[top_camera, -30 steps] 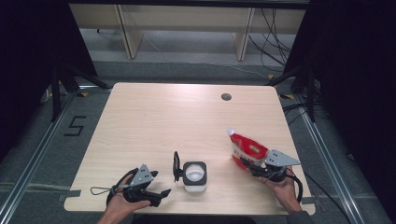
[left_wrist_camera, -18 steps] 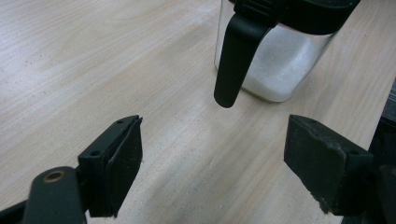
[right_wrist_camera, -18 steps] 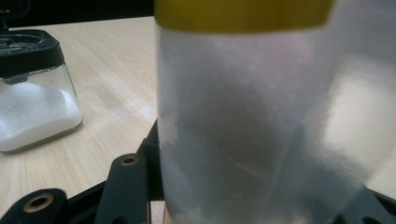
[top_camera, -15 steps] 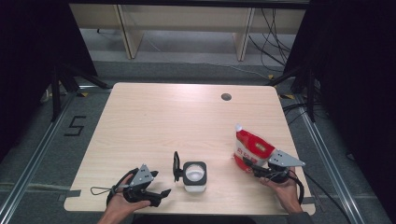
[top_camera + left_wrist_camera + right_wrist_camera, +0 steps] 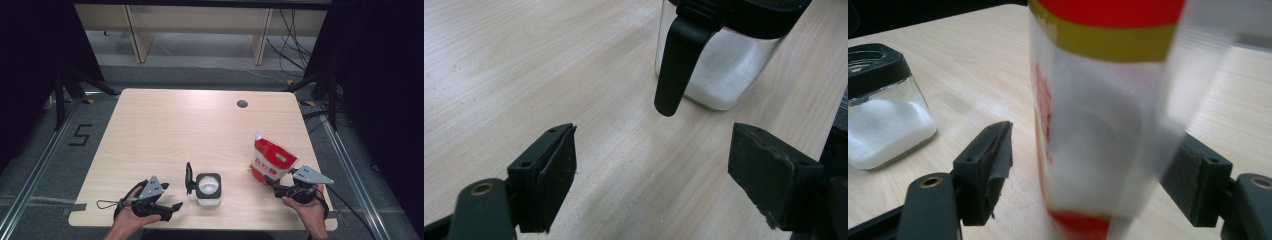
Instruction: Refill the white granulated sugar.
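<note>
A square glass jar (image 5: 208, 187) of white granules stands near the table's front edge, its black flip lid (image 5: 188, 177) swung open to the left. In the left gripper view the jar (image 5: 719, 75) is just ahead, and the lid (image 5: 676, 60) hangs down over the gap of my open left gripper (image 5: 651, 165). From above, that left gripper (image 5: 175, 206) lies left of the jar. A red and white bag (image 5: 272, 160) stands upright at the right. My right gripper (image 5: 272, 187) is at its base, and in its own view the blurred bag (image 5: 1098, 125) sits between wide-open jaws.
The wooden table (image 5: 175, 125) has a round cable hole (image 5: 242, 104) at its far right. The jar (image 5: 883, 115) sits to the left in the right gripper view. Beyond the table are shelf legs and cables on the floor, with a taped "5" (image 5: 80, 135) at left.
The bag has swung from a tilt to upright and shifted slightly right, along with the right gripper. The left gripper and the jar have not moved.
</note>
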Available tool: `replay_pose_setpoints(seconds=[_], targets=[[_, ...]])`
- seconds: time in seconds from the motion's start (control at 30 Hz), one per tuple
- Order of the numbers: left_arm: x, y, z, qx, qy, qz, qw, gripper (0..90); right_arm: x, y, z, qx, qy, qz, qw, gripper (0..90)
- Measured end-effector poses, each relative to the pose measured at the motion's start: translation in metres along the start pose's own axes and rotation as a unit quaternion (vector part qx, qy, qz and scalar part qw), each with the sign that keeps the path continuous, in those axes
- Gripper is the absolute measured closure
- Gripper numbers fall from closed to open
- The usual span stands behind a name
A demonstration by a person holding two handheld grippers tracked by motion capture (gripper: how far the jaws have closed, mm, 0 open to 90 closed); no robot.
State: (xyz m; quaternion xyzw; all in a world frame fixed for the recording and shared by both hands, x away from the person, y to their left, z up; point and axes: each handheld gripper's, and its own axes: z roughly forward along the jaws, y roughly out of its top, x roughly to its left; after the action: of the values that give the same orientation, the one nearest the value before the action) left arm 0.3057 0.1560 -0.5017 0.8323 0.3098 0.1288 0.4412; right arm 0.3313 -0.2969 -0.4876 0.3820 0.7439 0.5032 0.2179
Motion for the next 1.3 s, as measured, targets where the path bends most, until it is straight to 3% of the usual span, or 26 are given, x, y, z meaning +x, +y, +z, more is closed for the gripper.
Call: replay_pose_setpoints(seconds=[0.17, 0.2, 0.27, 0.37, 0.4, 0.5, 0.53, 0.57, 0.6, 0.63, 0.7, 0.77, 0.87, 0.93, 0.97, 1.0, 1.07, 1.1, 1.2, 1.23, 1.3], targets=[[0.001, 0.0, -0.001, 0.005, 0.004, 0.005, 1.0, 19.0, 0.007, 0.0, -0.01, 0.013, -0.027, -0.015, 0.9994, 27.4], [0.0, 0.0, -0.001, 0.001, 0.004, -0.007, 1.0, 19.0, 0.009, 0.0, -0.013, 0.017, -0.03, -0.009, 0.9994, 27.3], [0.0, 0.0, -0.001, 0.002, 0.003, -0.01, 0.9999, 19.0, 0.013, -0.001, -0.016, 0.017, -0.033, 0.003, 0.9993, 26.9], [0.003, 0.001, -0.002, 0.012, 0.005, 0.002, 0.9999, 19.0, 0.015, -0.001, -0.021, 0.018, -0.043, -0.019, 0.9987, 26.5], [0.002, 0.0, -0.002, 0.007, 0.001, -0.006, 1.0, 19.0, 0.02, -0.002, -0.024, 0.032, -0.048, 0.007, 0.9983, 26.5], [0.003, 0.001, -0.002, 0.004, 0.004, 0.0, 1.0, 19.0, 0.02, -0.003, -0.026, 0.035, -0.042, -0.018, 0.9983, 26.1], [0.003, 0.001, -0.002, 0.004, 0.004, -0.002, 1.0, 19.0, 0.025, -0.004, -0.027, 0.041, -0.048, 0.0, 0.998, 26.0], [0.003, 0.001, -0.002, 0.009, 0.003, -0.002, 1.0, 19.0, 0.023, -0.004, -0.028, 0.038, -0.047, -0.021, 0.9979, 25.8], [0.001, 0.001, -0.002, 0.005, 0.003, -0.013, 0.9999, 19.0, 0.029, -0.005, -0.03, 0.049, -0.051, -0.003, 0.9975, 25.5], [0.002, 0.001, -0.001, 0.005, 0.002, -0.011, 0.9999, 19.0, 0.027, -0.005, -0.029, 0.046, -0.047, -0.028, 0.9974, 24.1], [0.001, 0.001, -0.001, -0.002, 0.003, -0.009, 0.9999, 19.0, 0.031, -0.006, -0.031, 0.052, -0.049, -0.02, 0.9972, 24.9], [0.002, 0.002, -0.001, 0.001, 0.003, -0.009, 1.0, 19.0, 0.03, -0.006, -0.032, 0.049, -0.058, -0.046, 0.9961, 24.6], [0.001, 0.002, 0.0, -0.003, 0.001, -0.021, 0.9998, 19.0, 0.031, -0.008, -0.035, 0.063, -0.055, -0.032, 0.996, 24.0], [0.002, 0.002, -0.001, 0.0, 0.002, -0.016, 0.9999, 18.9, 0.033, -0.01, -0.038, 0.065, -0.064, -0.018, 0.9957, 24.0], [0.004, 0.004, -0.002, 0.01, 0.002, 0.001, 0.9999, 19.0, 0.035, -0.011, -0.04, 0.067, -0.069, -0.014, 0.9953, 24.0], [0.004, 0.004, -0.002, 0.011, 0.005, 0.004, 0.9999, 19.0, 0.032, -0.011, -0.04, 0.065, -0.067, -0.028, 0.9952, 24.0], [0.003, 0.004, 0.0, 0.004, 0.002, -0.004, 1.0, 19.0, 0.033, -0.012, -0.041, 0.067, -0.06, -0.03, 0.9955, 23.9], [0.003, 0.004, 0.0, 0.002, 0.001, -0.006, 1.0, 18.9, 0.032, -0.012, -0.043, 0.062, -0.069, -0.041, 0.9949, 23.8], [0.003, 0.004, 0.0, 0.003, 0.002, -0.004, 1.0, 18.9, 0.036, -0.014, -0.046, 0.066, -0.063, -0.021, 0.9956, 23.6], [0.003, 0.004, -0.002, 0.01, 0.006, -0.003, 0.9999, 18.9, 0.035, -0.014, -0.047, 0.069, -0.065, -0.034, 0.9949, 23.5], [0.001, 0.003, -0.001, -0.003, 0.006, -0.019, 0.9998, 19.0, 0.037, -0.015, -0.048, 0.073, -0.07, -0.025, 0.9946, 23.3]])
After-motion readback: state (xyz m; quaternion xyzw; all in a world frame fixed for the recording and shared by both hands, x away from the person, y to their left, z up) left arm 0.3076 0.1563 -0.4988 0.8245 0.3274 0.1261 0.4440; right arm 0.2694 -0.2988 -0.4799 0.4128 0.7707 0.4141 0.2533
